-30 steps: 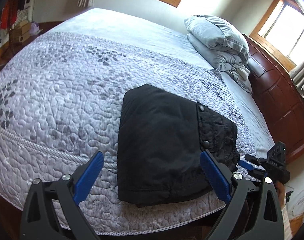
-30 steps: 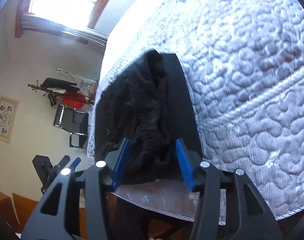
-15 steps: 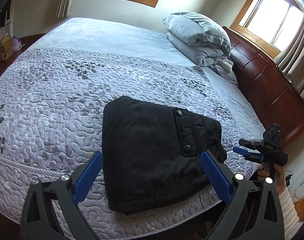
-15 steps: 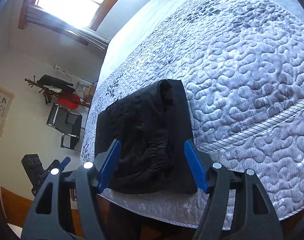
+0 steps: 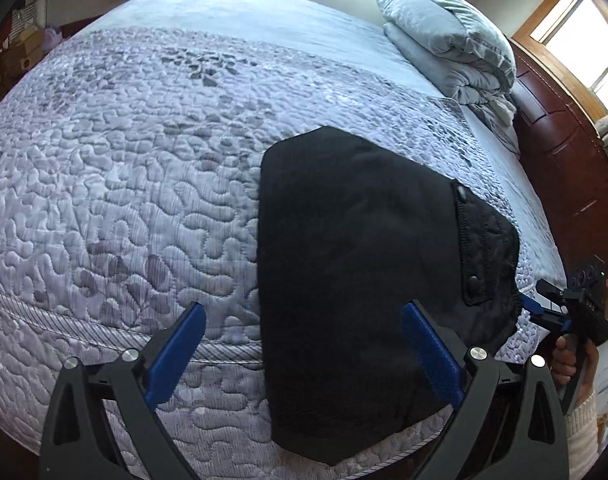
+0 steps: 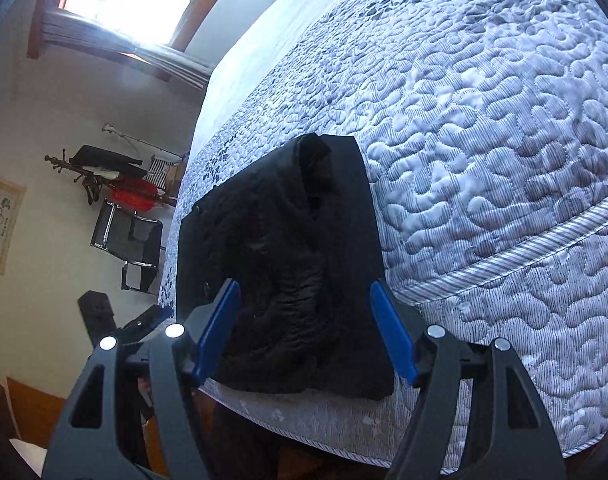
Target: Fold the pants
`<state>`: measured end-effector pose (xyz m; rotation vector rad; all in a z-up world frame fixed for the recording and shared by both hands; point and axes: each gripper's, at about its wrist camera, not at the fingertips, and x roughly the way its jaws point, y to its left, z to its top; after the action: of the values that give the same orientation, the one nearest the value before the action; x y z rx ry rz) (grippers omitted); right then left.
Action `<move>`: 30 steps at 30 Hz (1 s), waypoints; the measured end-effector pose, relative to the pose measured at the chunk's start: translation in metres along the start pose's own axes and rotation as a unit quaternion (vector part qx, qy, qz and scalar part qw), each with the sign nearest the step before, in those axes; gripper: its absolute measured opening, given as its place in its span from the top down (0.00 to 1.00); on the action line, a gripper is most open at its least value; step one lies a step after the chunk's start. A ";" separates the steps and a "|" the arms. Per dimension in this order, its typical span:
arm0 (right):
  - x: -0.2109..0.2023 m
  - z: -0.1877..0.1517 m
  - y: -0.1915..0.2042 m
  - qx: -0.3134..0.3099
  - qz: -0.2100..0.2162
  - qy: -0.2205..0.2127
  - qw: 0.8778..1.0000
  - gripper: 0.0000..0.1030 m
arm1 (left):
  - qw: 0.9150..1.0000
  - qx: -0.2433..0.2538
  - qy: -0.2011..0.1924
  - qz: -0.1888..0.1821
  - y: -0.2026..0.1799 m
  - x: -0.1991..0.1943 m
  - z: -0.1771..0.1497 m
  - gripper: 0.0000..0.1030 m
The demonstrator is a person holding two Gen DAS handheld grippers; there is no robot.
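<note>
Folded black pants (image 5: 359, 280) lie as a compact packet at the near edge of the bed (image 5: 124, 184). Since 1 s ago the right gripper (image 6: 305, 328) has spread and let go; the left gripper (image 5: 304, 352) hovers released. Folding appears complete.

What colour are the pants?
Black pants, clearest in the left wrist view.

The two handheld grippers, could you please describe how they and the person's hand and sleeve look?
Both the left gripper and the right gripper have matte black angular frames with triangular cut-outs, round silver bolts and flat blue pads lining the jaws. In the left wrist view, the right hand grips a black handle below a boxy black camera mount, with a cream knitted sleeve.
</note>
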<state>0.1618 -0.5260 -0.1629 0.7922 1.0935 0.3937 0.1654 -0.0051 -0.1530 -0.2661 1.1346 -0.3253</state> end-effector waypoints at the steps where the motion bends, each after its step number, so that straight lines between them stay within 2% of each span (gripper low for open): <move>1: 0.001 0.000 -0.001 0.000 0.000 0.000 1.000 0.33 | 1.000 -0.013 0.008 -0.008 0.009 0.005 0.001 0.04; 3: 0.001 0.001 -0.003 0.001 0.001 0.001 1.000 0.32 | 0.999 -0.031 0.019 -0.019 0.019 0.011 0.002 0.04; 11: 0.006 -0.001 -0.010 0.012 0.009 0.007 1.000 0.31 | 0.988 -0.082 0.065 -0.110 0.042 0.036 0.001 0.04; 13: 0.007 -0.002 -0.011 0.011 0.010 0.009 1.000 0.29 | 0.982 -0.096 0.084 -0.142 0.047 0.045 0.002 0.04; 16: 0.008 -0.001 -0.013 0.013 0.013 0.012 1.000 0.28 | 0.965 -0.115 0.122 -0.203 0.050 0.062 0.001 0.04; 17: 0.008 -0.001 -0.013 0.013 0.014 0.012 1.000 0.28 | 0.957 -0.123 0.137 -0.226 0.050 0.069 0.000 0.04; 20: 0.008 -0.001 -0.015 0.013 0.015 0.013 1.000 0.28 | 0.941 -0.139 0.165 -0.261 0.049 0.085 -0.002 0.04; 23: 0.007 -0.001 -0.017 0.014 0.018 0.017 1.000 0.23 | 0.931 -0.150 0.182 -0.278 0.049 0.097 -0.003 0.04; 25: 0.005 -0.001 -0.019 0.013 0.020 0.019 1.000 0.22 | 0.928 -0.151 0.191 -0.284 0.048 0.102 -0.001 0.04; 30: 0.004 -0.001 -0.028 0.022 0.039 0.024 0.999 0.17 | 0.927 -0.136 0.209 -0.281 0.040 0.110 0.006 0.04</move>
<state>0.1602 -0.5423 -0.1866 0.8704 1.1222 0.4572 0.2181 -0.0100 -0.2581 -0.8055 1.5167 -0.7601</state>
